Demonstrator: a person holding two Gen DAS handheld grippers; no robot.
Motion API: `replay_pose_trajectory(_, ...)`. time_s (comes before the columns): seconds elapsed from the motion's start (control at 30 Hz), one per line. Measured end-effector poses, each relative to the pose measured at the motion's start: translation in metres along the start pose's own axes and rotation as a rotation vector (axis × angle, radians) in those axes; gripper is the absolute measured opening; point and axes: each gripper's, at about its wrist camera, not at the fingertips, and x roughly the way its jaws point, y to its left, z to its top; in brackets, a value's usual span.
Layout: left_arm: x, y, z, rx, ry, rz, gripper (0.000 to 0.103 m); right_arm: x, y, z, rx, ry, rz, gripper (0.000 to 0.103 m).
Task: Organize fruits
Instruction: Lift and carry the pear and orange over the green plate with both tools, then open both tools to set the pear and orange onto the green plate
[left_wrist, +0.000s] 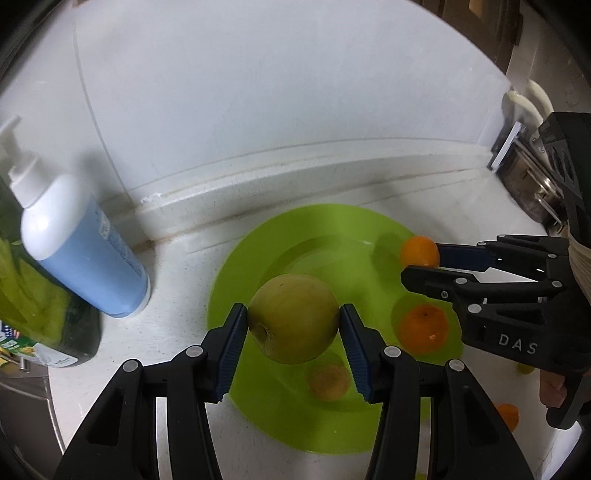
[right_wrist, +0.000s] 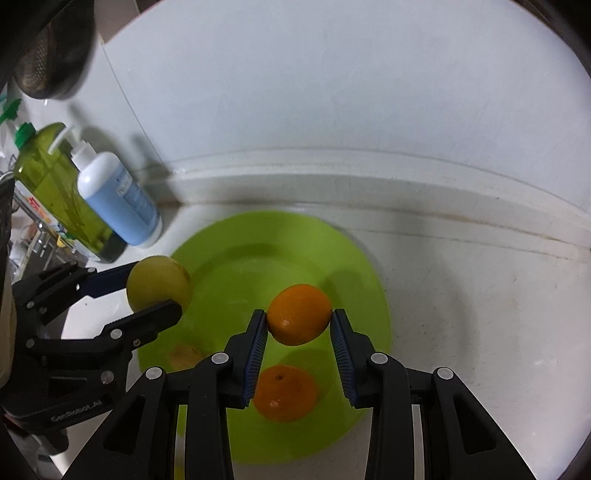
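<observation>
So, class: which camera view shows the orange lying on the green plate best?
The left wrist view: the orange on the plate shows almost whole. In the right wrist view the right gripper finger hides its left edge.

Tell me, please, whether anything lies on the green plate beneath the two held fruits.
Yes. An orange lies on the green plate below the right tongs, and a small yellowish fruit below the left tongs' apple.

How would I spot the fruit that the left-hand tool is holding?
Find the bright green plate on the white counter. Just above it the left gripper clamps a yellow-green apple, bigger than the oranges nearby and the only greenish fruit.
</observation>
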Motion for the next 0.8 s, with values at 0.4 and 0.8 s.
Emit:
replay_pose_trajectory(0.4,0.024,0.004,0.003,-0.002,0.064,-0.005,0.050,0.021,-0.003,0.001,-0.011,0.086,0.006,0.036)
replay_pose_trajectory(0.8,0.033,-0.001,0.005,-0.001,0.077,-0.004,0.051,0.034,-0.004,-0.002,-0.010,0.126,0.017,0.036)
